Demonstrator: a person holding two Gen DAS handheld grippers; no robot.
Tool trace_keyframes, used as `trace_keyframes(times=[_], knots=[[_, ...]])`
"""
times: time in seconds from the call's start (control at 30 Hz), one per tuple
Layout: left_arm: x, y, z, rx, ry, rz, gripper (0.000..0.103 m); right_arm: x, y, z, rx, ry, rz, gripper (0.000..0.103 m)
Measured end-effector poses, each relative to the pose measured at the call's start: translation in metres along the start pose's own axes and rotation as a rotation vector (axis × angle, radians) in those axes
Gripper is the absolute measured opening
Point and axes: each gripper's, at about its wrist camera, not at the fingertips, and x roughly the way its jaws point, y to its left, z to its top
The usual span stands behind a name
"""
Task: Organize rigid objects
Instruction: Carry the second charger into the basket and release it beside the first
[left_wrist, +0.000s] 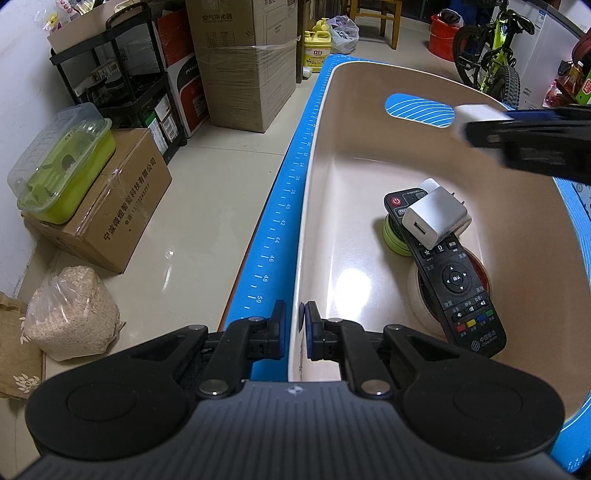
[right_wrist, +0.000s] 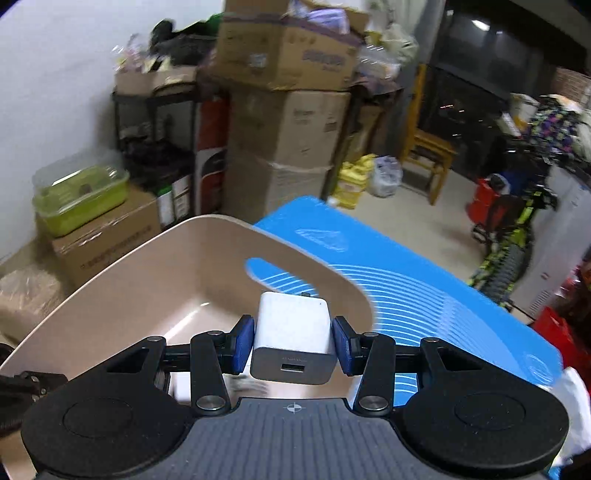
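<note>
Right wrist view: right claw (right_wrist: 293, 341) clamped on a white charger cube (right_wrist: 291, 332), blue pads pressed on its two side faces, USB port facing back toward the cam. Claw is held level above the near end of the beige bin (right_wrist: 110, 277), w/ the blue mat (right_wrist: 424, 295) on the desk beyond. Background blurred.

Left wrist view: left claw (left_wrist: 293, 325) straddles the bin (left_wrist: 321, 155) wall at its near rim, one pad outside, one inside, pads close together on the wall. Right claw (left_wrist: 461, 122) comes in from the right edge, up high over the bin's far end near the handle slot, white cube in its tip, blurred.

Inside the bin: black remote (left_wrist: 458, 280) lying lengthwise, resting across a green round thing (left_wrist: 391, 236) and a tape roll (left_wrist: 421, 295). Second white charger (left_wrist: 436, 216) sits tilted on the remote's upper end, prongs pointing away, USB port facing the cam.
</note>
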Motion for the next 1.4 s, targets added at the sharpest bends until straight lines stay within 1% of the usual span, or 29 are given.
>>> trace_keyframes(times=[0.2,0.43,0.63,0.83,0.9,1.17,1.2,1.27,1.33,1.4], knots=[[0.0,-0.001,0.0,-0.003,0.0,-0.006,0.013,0.034,0.016,0.006,-0.014,0.059,0.03,0.052],[0.0,0.002,0.0,-0.005,0.0,-0.014,0.013,0.066,0.015,0.003,0.02,0.143,0.009,0.052],[0.0,0.003,0.0,-0.005,0.0,-0.014,0.013,0.081,0.012,0.0,0.056,0.225,-0.001,0.052],[0.0,0.002,0.0,-0.003,0.0,-0.012,0.013,0.09,0.01,-0.002,0.092,0.273,-0.002,0.052],[0.0,0.003,0.0,-0.004,0.0,-0.012,0.013,0.096,0.011,-0.004,0.1,0.305,0.0,0.052],[0.0,0.003,0.0,-0.003,0.0,-0.012,0.013,0.099,0.013,-0.003,0.091,0.327,-0.025,0.052],[0.0,0.003,0.0,-0.003,0.0,-0.011,0.013,0.099,0.013,-0.003,0.09,0.328,-0.03,0.057],[0.0,0.003,0.0,-0.003,0.0,-0.012,0.013,0.098,0.013,-0.001,0.095,0.323,-0.026,0.059],[0.0,0.003,0.0,-0.002,0.0,-0.011,0.013,0.094,0.014,-0.001,0.095,0.308,-0.024,0.064],[0.0,0.003,0.0,-0.002,0.0,-0.01,0.013,0.09,0.013,0.0,0.095,0.297,-0.022,0.064]])
